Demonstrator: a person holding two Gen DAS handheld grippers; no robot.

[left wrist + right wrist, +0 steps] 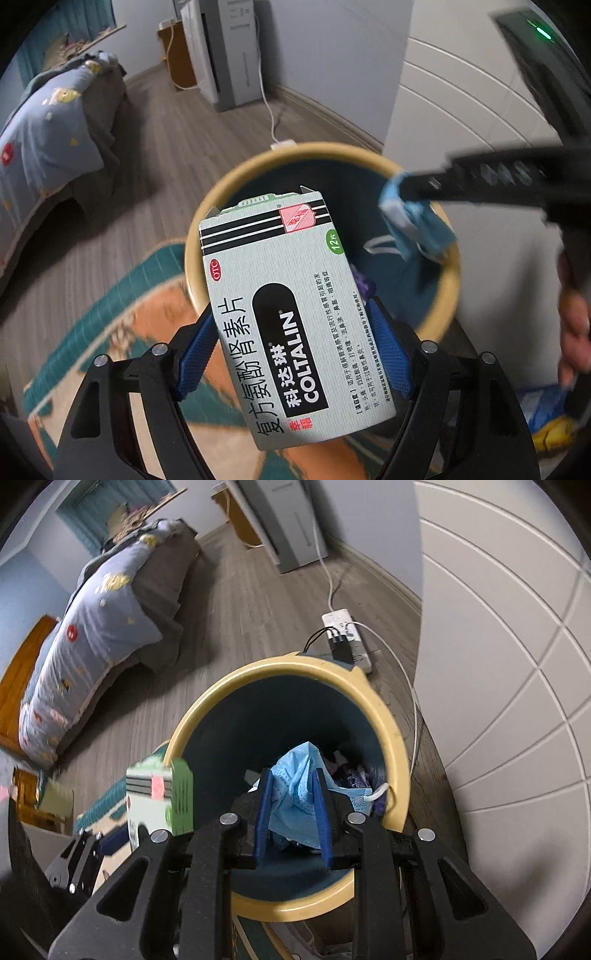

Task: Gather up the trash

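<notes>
From the left wrist camera, the left claw was clamped on a pale green medicine box, its blue pads pressed against the box's two long sides. The box was printed with "COLTALIN" and Chinese text, and its far end, with a flap standing open, reached over the near rim of a round trash bin with a yellow rim and a dark blue inside. The bin stood on a wooden floor, partly on a teal and orange rug. Across the bin's far right rim the right claw came in from the right, gripping a crumpled light blue face mask above the opening. Something purple lay down inside the bin. A bed with a blue patterned quilt stood at the left.

From the right wrist camera, the right claw was closed on the face mask, the cloth bunched between the blue pads and held directly over the mouth of the trash bin. A white ear loop hung off to the right. Dark and purple scraps lay at the bottom of the bin. At the left, the medicine box appeared blurred, just beside the bin's left rim, with the left claw under it. A white power strip with black plugs lay on the floor beyond the bin.
</notes>
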